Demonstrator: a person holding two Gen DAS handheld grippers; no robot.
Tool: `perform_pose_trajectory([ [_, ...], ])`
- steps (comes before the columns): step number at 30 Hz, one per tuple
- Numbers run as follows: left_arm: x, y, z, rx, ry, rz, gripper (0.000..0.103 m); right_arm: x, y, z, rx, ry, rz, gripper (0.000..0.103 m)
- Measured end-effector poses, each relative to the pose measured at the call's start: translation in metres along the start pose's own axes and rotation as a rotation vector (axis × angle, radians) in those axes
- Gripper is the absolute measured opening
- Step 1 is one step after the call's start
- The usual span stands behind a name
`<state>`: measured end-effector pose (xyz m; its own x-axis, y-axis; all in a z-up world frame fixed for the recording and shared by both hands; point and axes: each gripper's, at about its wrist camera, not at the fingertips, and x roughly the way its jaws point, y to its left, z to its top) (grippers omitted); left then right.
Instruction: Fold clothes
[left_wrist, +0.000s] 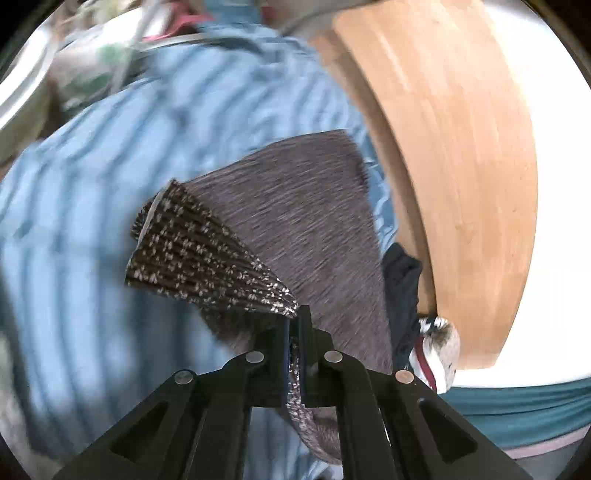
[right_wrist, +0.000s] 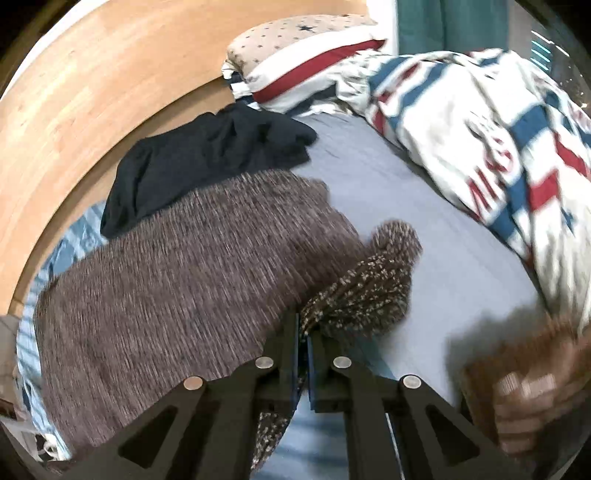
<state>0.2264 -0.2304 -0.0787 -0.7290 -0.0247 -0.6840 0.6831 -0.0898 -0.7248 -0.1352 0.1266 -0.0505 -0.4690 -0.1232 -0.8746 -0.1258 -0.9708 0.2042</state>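
Observation:
A brown knit sweater (left_wrist: 303, 206) with a darker speckled ribbed hem (left_wrist: 199, 254) lies on a blue striped bedsheet (left_wrist: 92, 177). My left gripper (left_wrist: 294, 325) is shut on the speckled hem, and cloth shows between its black fingers. In the right wrist view the same sweater (right_wrist: 177, 266) spreads to the left over the bed. There my right gripper (right_wrist: 303, 328) is shut on its speckled ribbed edge (right_wrist: 365, 291), which bunches up just past the fingertips.
A dark navy garment (right_wrist: 199, 158) lies beyond the sweater by the wooden bed frame (right_wrist: 74, 96). A star-and-stripe pillow (right_wrist: 295, 55) and a red, white and blue quilt (right_wrist: 480, 140) fill the far right. A hand (right_wrist: 528, 402) shows at the lower right.

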Motion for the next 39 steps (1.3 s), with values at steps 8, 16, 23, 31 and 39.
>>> perform_pose_trajectory([
  [8,0.081,-0.025,0.012,-0.06,0.014,-0.135,0.042,0.101,0.023,0.03,0.24,-0.033,0.17,0.081],
  [16,0.011,0.049,-0.034,-0.096,-0.152,-0.021,0.077,0.103,-0.037,-0.049,0.282,0.084,0.139,0.076],
  [23,0.073,0.07,-0.03,-0.157,-0.009,0.0,0.073,0.152,-0.05,-0.072,0.364,0.193,0.207,0.074],
  [31,0.121,0.042,-0.029,-0.054,0.011,0.098,0.01,0.17,-0.039,-0.047,0.312,0.066,0.324,0.038],
  [39,0.079,0.036,-0.046,-0.037,-0.021,0.075,0.004,0.111,-0.024,-0.034,0.201,0.003,0.293,0.014],
])
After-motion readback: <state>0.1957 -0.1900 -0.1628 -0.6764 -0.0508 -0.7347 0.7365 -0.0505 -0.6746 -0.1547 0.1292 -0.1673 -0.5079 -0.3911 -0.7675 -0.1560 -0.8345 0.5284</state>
